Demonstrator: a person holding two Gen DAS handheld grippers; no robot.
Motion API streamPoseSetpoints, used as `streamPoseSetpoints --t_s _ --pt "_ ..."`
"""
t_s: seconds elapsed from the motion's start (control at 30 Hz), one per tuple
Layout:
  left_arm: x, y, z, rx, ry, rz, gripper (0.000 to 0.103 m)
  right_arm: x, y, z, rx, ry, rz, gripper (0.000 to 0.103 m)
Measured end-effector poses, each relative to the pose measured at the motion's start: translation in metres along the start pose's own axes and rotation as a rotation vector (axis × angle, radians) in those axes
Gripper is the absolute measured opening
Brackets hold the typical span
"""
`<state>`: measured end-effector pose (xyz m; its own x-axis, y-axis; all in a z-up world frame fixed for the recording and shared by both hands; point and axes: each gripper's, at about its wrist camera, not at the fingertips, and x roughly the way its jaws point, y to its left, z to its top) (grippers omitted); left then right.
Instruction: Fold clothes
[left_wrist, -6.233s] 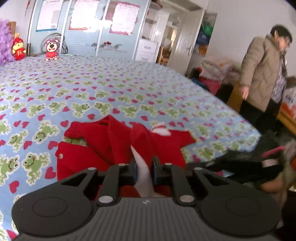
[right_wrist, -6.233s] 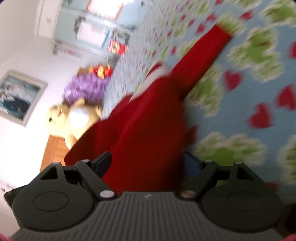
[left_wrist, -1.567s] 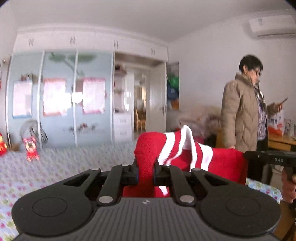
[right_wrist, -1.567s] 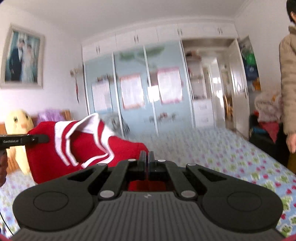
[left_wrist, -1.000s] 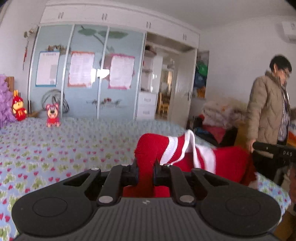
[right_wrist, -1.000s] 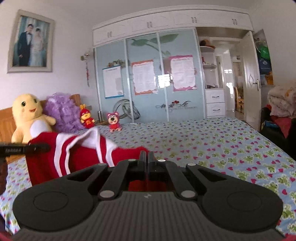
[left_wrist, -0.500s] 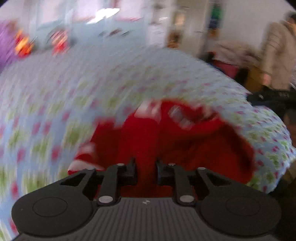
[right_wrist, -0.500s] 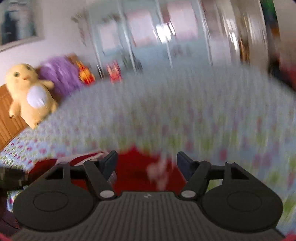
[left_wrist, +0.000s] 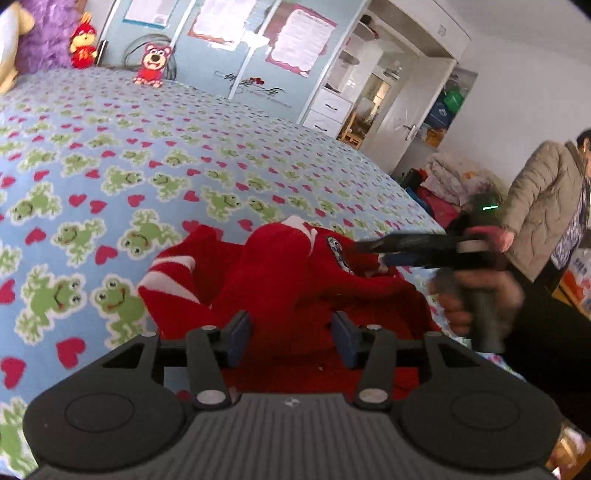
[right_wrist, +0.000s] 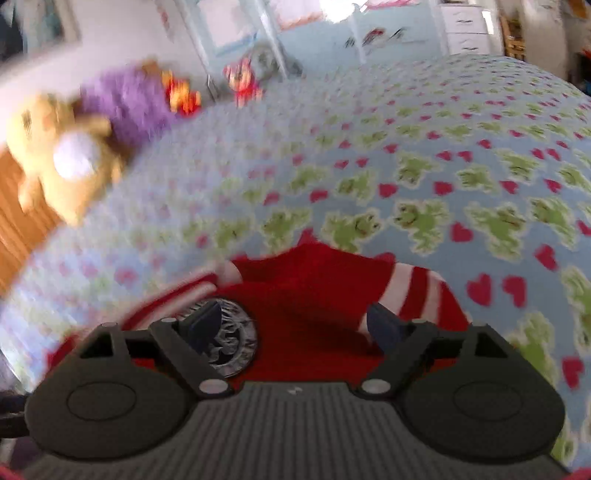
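A red sweater (left_wrist: 280, 280) with white stripes and a round badge lies crumpled on the frog-print bedspread (left_wrist: 110, 173). My left gripper (left_wrist: 290, 338) is open just above its near edge and holds nothing. My right gripper (right_wrist: 295, 325) is open over the sweater (right_wrist: 306, 291) beside the round badge (right_wrist: 229, 339) and holds nothing. In the left wrist view the right gripper (left_wrist: 376, 247) reaches in from the right, its tips at the sweater.
A person in a beige coat (left_wrist: 546, 206) stands at the right of the bed. Plush toys (left_wrist: 151, 62) sit at the bed's far end by the wardrobe (left_wrist: 258, 51). A yellow plush (right_wrist: 62, 155) and a purple one (right_wrist: 125, 103) lie near the wooden headboard.
Both grippers held the sweater up in the air, swung it down onto the bed and opened. The sweater now lies crumpled on the bedspread.
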<state>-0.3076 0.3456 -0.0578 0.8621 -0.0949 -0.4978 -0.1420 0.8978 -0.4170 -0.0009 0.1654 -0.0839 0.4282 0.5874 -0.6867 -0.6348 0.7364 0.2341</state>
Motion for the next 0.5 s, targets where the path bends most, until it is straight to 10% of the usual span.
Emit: streamPoseSetpoints --t_s 0.07,0.13,0.23,0.5 --pt "0.001 0.001 0.0 -0.006 -0.002 0.002 0.053 0.027 0.005 -0.002 -0.064 0.056 -0.08 0.078" --pt "0.003 0.001 0.001 -0.004 -0.001 0.006 0.053 0.045 0.006 -0.007 -0.111 0.104 -0.123 0.018" --pt "0.003 0.002 0.002 -0.001 -0.007 0.006 0.053 -0.012 -0.003 -0.027 -0.085 0.018 -0.097 0.001" --pt "-0.009 -0.02 -0.001 0.032 -0.022 -0.073 0.063 -0.174 -0.031 -0.089 0.01 -0.209 -0.011 0.001"
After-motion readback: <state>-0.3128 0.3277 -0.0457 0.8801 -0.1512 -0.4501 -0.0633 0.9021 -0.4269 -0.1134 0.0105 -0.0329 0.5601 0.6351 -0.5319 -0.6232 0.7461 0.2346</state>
